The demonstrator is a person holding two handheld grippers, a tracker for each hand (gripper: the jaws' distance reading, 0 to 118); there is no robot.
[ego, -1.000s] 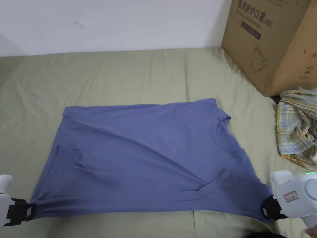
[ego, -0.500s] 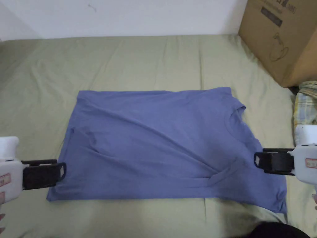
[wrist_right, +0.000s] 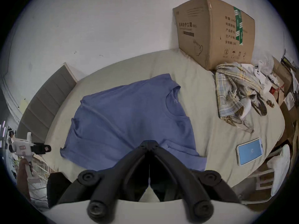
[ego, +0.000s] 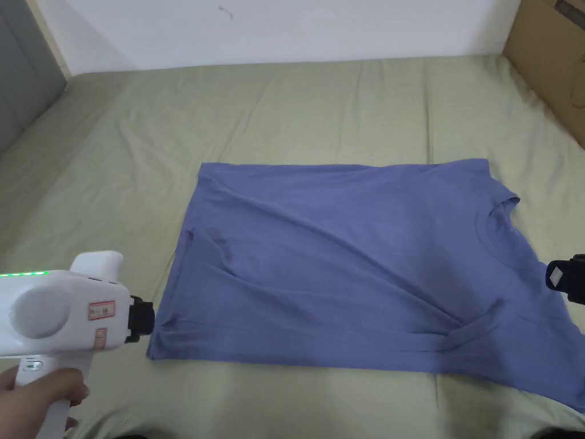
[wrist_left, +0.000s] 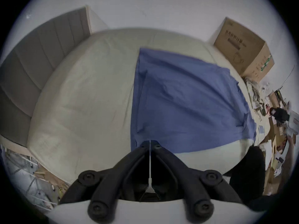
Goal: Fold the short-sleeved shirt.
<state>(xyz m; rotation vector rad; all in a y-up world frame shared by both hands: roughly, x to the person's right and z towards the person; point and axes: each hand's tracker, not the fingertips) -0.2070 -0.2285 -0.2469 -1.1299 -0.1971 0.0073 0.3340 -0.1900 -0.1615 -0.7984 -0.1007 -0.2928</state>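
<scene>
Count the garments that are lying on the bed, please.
2: the blue shirt spread flat in the middle, and a crumpled plaid shirt beside the cardboard box. Others may be hidden.

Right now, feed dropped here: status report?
Left gripper shut, empty, at shirt corner. Right gripper shut, empty. Shirt flat on bed, wrinkled. Nothing blocking.

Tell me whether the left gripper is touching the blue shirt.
Apart. The right gripper view shows the left gripper hanging clear of the blue shirt, with bed sheet between.
</scene>
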